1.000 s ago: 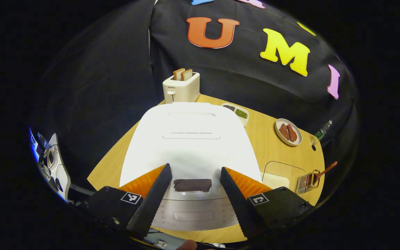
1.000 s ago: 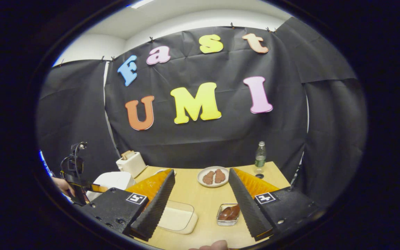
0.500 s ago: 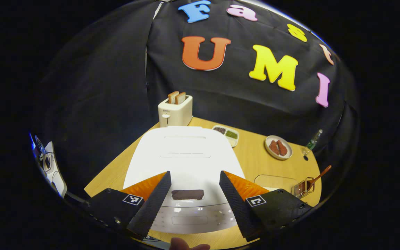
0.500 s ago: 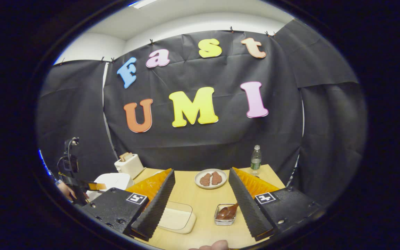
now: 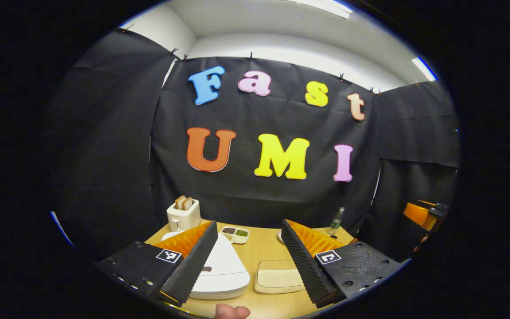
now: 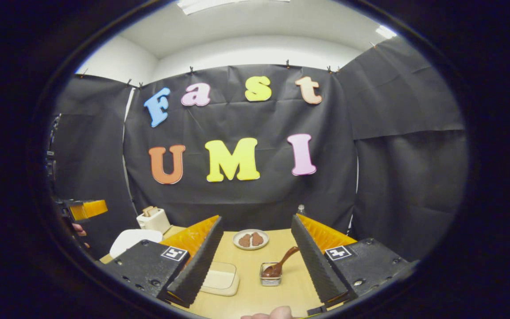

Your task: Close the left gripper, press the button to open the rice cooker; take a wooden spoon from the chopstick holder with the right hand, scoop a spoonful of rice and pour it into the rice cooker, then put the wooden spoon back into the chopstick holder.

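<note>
Glossy white rice cooker — wooden table.

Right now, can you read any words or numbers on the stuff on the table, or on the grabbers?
Toaster: anything on its front is too small to read.
Bottle: label too small to read.
Rice cooker: dark panel too blurred to read.
Left gripper and right gripper: square black-and-white tags, no words.
</note>
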`<state>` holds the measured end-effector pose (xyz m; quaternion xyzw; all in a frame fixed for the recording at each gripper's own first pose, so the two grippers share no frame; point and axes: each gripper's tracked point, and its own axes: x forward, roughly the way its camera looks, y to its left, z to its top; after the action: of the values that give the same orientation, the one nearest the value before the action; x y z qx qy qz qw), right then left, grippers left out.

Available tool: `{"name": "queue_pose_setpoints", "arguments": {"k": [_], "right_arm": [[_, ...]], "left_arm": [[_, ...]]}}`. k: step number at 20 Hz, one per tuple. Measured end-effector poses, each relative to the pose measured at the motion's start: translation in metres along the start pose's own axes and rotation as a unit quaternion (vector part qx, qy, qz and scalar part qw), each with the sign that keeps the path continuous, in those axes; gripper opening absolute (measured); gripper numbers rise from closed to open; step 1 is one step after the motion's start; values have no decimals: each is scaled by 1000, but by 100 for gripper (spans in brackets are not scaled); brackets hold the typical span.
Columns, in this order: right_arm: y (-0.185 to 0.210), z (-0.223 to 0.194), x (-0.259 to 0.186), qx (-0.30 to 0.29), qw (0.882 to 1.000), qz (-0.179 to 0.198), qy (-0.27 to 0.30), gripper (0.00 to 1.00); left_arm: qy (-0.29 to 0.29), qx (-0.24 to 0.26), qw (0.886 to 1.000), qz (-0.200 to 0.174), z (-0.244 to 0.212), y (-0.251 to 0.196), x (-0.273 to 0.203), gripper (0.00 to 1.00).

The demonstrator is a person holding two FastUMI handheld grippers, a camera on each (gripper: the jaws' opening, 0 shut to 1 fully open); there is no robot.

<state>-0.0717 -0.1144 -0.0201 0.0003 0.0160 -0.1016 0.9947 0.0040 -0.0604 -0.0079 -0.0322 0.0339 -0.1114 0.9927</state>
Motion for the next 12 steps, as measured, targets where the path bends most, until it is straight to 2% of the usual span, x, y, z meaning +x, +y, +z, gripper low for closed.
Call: {"name": "queue_pose_setpoints", "arguments": {"k": [4,7,12], "right_arm": [[21,6,-39,-10,1000,-4,-1,96],[35,8,-58,-14,1000,0,-2,96],[51,5,-74,-10,1000,21,-1,97]], "left_arm": [[-13,-10,999,-35,9,-39,-46,94],[-23,-11,998,-51,16,-51,-71,94],[-30,-6,999,-44,18,-54,-88,94]]}}
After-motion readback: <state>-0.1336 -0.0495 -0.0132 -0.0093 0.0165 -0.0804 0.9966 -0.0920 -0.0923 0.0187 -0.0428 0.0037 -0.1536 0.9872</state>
